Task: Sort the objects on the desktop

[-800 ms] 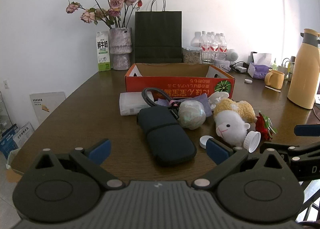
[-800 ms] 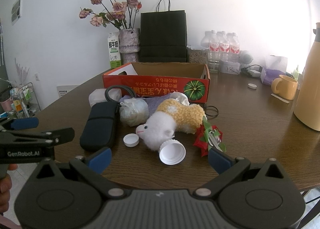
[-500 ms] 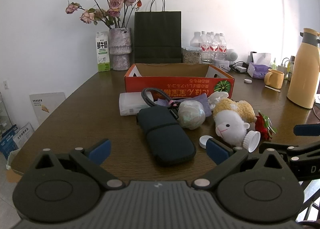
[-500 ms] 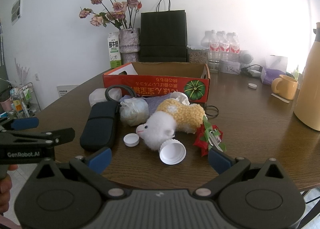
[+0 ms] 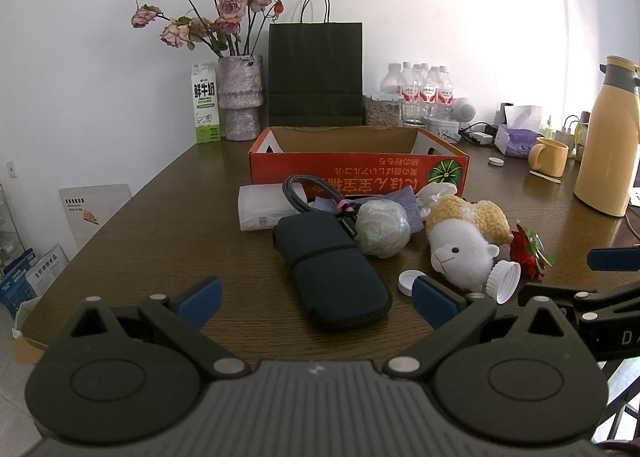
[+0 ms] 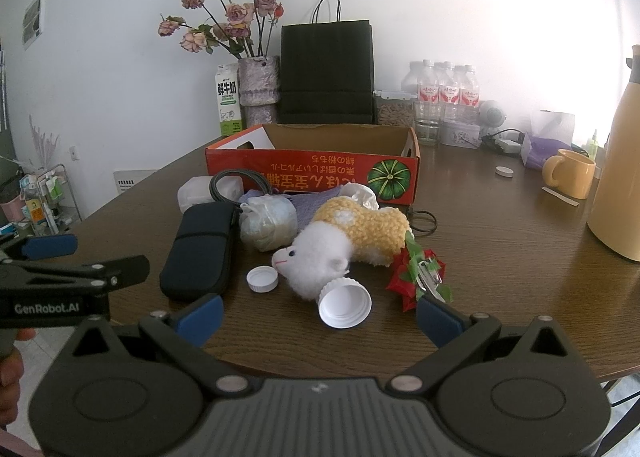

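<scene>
A clutter lies before an open red cardboard box (image 5: 356, 173) (image 6: 312, 173): a dark zip pouch (image 5: 332, 271) (image 6: 200, 249), a bagged ball (image 5: 382, 231) (image 6: 268, 225), a plush sheep (image 5: 464, 241) (image 6: 344, 245), a large white cap (image 5: 506, 281) (image 6: 345, 304), a small white cap (image 5: 408, 282) (image 6: 262, 279), a red flower clip (image 5: 528, 253) (image 6: 420, 277), a white packet (image 5: 260, 207) and a cable loop (image 5: 296, 193). My left gripper (image 5: 316, 297) is open and empty, near the pouch's front end. My right gripper (image 6: 320, 315) is open and empty, just before the large cap.
At the back stand a vase of dried roses (image 5: 240, 97), a milk carton (image 5: 206, 103), a black paper bag (image 5: 316, 73) and water bottles (image 5: 424, 89). A yellow mug (image 5: 550, 157) and a yellow thermos (image 5: 610, 145) are on the right. The table's front edge is close below both grippers.
</scene>
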Motion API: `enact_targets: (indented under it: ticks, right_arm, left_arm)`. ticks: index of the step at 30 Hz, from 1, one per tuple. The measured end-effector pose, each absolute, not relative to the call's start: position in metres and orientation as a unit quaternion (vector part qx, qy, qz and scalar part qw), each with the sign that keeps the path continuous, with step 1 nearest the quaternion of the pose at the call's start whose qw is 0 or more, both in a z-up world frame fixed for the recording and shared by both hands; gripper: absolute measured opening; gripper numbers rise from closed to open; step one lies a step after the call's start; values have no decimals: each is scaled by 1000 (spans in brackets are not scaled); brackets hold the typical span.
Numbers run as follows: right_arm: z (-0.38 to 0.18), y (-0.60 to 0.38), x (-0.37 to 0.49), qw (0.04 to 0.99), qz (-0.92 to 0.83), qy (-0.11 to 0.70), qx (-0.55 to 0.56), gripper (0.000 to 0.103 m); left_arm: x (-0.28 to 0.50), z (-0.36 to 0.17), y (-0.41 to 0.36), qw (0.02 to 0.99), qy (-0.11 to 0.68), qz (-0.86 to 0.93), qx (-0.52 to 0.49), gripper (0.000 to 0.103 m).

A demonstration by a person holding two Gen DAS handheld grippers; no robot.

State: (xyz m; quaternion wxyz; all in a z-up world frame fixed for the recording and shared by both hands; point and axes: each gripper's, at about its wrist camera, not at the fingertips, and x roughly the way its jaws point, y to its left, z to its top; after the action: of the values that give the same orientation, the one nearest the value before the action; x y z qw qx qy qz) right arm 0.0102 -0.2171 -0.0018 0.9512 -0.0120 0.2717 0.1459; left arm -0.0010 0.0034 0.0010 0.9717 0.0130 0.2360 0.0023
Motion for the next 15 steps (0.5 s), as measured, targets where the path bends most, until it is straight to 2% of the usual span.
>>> enact_targets:
  ticks: [15]
  right_arm:
    - [-1, -217, 10, 951, 146, 271, -12, 103]
  left_arm:
    - [-1, 2, 4, 972, 235, 2, 13, 103]
